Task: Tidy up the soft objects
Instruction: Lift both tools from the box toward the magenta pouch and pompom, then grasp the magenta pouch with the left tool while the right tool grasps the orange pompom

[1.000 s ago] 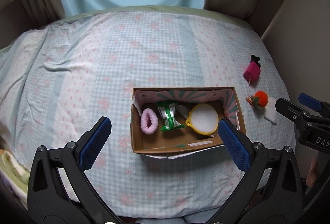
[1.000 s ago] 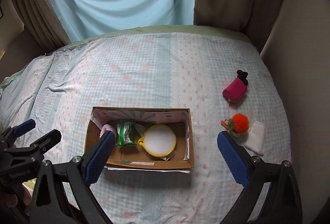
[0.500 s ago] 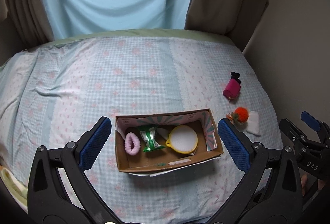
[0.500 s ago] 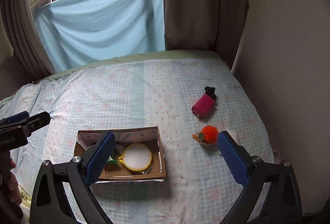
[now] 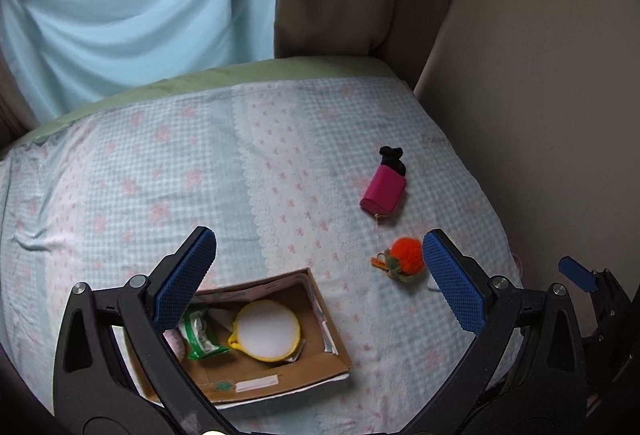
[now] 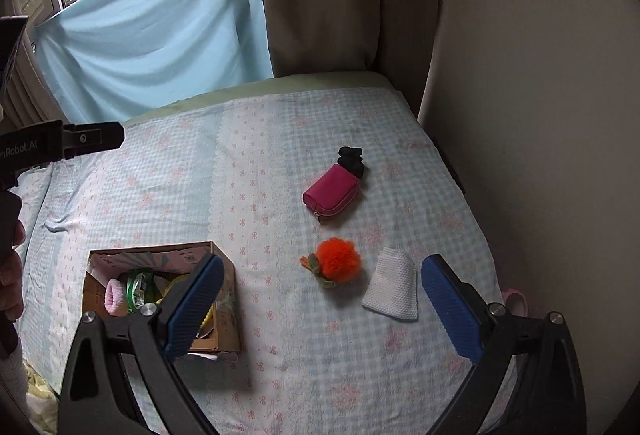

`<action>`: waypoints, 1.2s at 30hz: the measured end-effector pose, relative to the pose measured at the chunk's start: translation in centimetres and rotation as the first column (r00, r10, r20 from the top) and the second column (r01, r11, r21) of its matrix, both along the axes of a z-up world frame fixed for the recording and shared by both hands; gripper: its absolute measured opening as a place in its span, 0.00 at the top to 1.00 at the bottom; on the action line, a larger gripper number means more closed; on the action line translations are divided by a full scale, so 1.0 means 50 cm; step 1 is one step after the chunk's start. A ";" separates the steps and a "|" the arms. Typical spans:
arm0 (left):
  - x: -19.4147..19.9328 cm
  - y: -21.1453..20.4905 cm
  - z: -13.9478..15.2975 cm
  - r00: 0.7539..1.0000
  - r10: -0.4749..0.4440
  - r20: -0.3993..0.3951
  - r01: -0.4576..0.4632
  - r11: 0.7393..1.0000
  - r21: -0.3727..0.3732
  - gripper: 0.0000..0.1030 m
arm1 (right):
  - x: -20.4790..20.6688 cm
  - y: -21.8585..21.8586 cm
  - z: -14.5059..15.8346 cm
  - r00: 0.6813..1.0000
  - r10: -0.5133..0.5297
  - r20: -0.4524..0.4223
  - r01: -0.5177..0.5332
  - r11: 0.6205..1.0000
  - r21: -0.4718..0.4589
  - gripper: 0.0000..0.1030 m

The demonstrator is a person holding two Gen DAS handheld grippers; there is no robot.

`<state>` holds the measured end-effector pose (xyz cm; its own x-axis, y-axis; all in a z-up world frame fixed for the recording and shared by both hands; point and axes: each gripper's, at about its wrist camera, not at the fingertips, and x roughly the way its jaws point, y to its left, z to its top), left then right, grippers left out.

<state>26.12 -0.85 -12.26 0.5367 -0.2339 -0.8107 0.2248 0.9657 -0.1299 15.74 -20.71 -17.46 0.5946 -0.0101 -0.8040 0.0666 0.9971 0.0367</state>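
Both grippers hang spread wide and empty above a bed strewn with soft things.

The left gripper [image 5: 320, 277] sits over the cardboard box [image 5: 304, 367], which holds a yellow round pad [image 5: 267, 329], a green packet [image 5: 200, 335] and a pink scrunchie [image 6: 114, 295]; the right gripper [image 6: 320, 305] frames the orange pompom [image 6: 339, 259] and white cloth [image 6: 394, 291]; the magenta pouch [image 6: 331, 193] touches a black scrunchie [image 6: 351, 159] further back.
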 end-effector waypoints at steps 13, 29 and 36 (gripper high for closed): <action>0.306 -0.292 -0.273 0.917 -0.323 -0.236 0.341 0.939 0.042 0.00 | 0.124 -0.109 -0.231 0.965 -0.198 -0.171 0.233 0.947 0.219 0.04; 0.404 -0.436 -0.621 0.802 -0.429 -0.415 0.518 0.846 0.125 0.04 | 0.227 -0.118 -0.505 0.838 -0.438 -0.326 0.535 0.777 0.331 0.27; 0.399 -0.456 -0.664 0.800 -0.444 -0.403 0.538 0.829 0.154 0.19 | 0.238 -0.116 -0.534 0.825 -0.450 -0.342 0.553 0.767 0.325 0.62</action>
